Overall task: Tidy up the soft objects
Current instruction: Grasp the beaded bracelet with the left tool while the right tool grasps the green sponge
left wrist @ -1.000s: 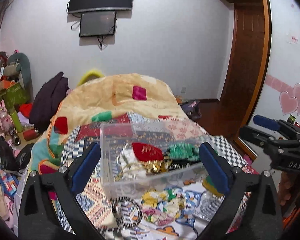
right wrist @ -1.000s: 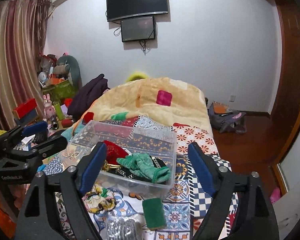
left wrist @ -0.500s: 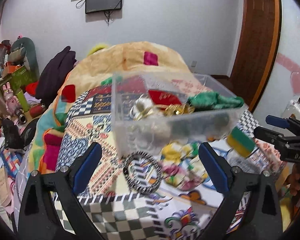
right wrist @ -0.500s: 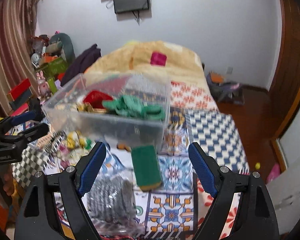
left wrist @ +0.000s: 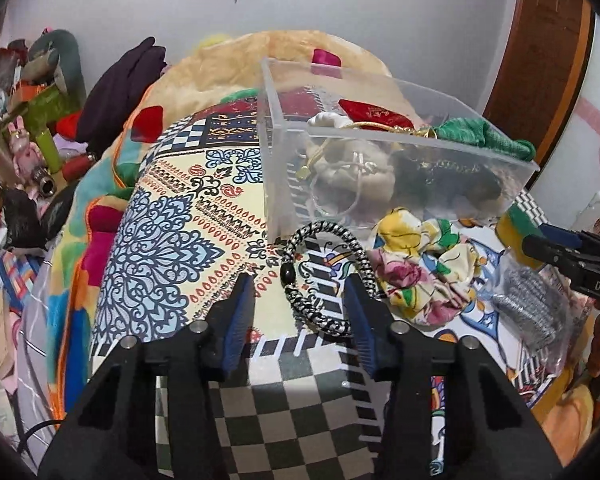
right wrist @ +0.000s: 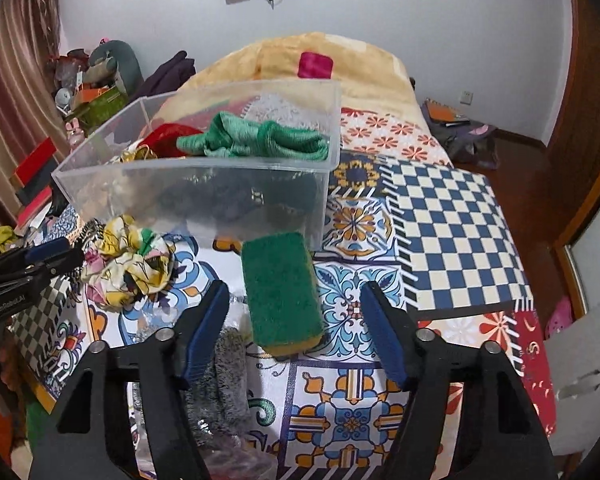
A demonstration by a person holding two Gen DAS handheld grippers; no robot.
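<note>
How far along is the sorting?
Partly done: the clear bin already holds a green cloth and red pouch. Nothing gripped; left gripper and right gripper open. Left outside: black-and-white bracelet, floral scrunchie, green sponge.

clear bin point(right wrist: 204, 184) walls off far side, bedspread point(right wrist: 452, 224) right of sponge point(right wrist: 282, 292) open

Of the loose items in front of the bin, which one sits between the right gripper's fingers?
The green sponge, flat between the open right gripper. The floral scrunchie and braided hair tie lie further left.
</note>
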